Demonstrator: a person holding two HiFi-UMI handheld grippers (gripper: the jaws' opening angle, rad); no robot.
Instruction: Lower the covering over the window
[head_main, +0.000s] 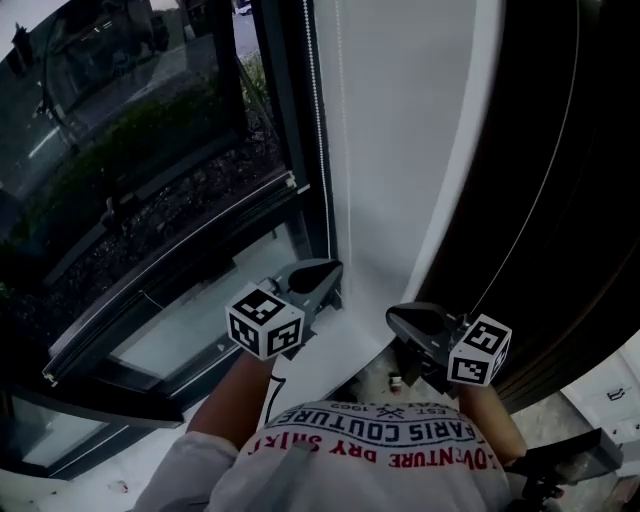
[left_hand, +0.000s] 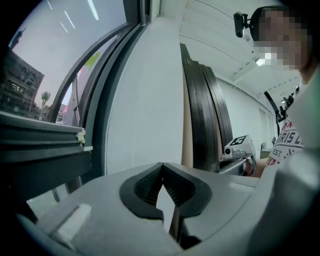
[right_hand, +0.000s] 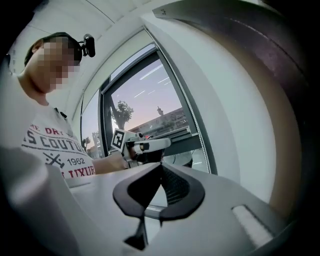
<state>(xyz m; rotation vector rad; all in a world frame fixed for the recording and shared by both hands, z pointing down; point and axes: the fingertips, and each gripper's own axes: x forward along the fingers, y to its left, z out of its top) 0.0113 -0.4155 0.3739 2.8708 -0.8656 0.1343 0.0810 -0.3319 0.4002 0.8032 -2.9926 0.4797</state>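
Note:
The window fills the left of the head view, its glass bare, with a street and plants outside. A white bead chain hangs along the dark frame's right edge; it also shows in the left gripper view and the right gripper view. My left gripper is shut and empty, its tips close to the chain's lower end beside the frame. My right gripper is also shut and empty, a little to the right before the white wall. Both pairs of jaws meet with nothing between them.
A white wall strip stands between the window and a dark panel on the right, which has a thin cord running down it. The person's printed shirt fills the bottom. A low ledge lies under the window.

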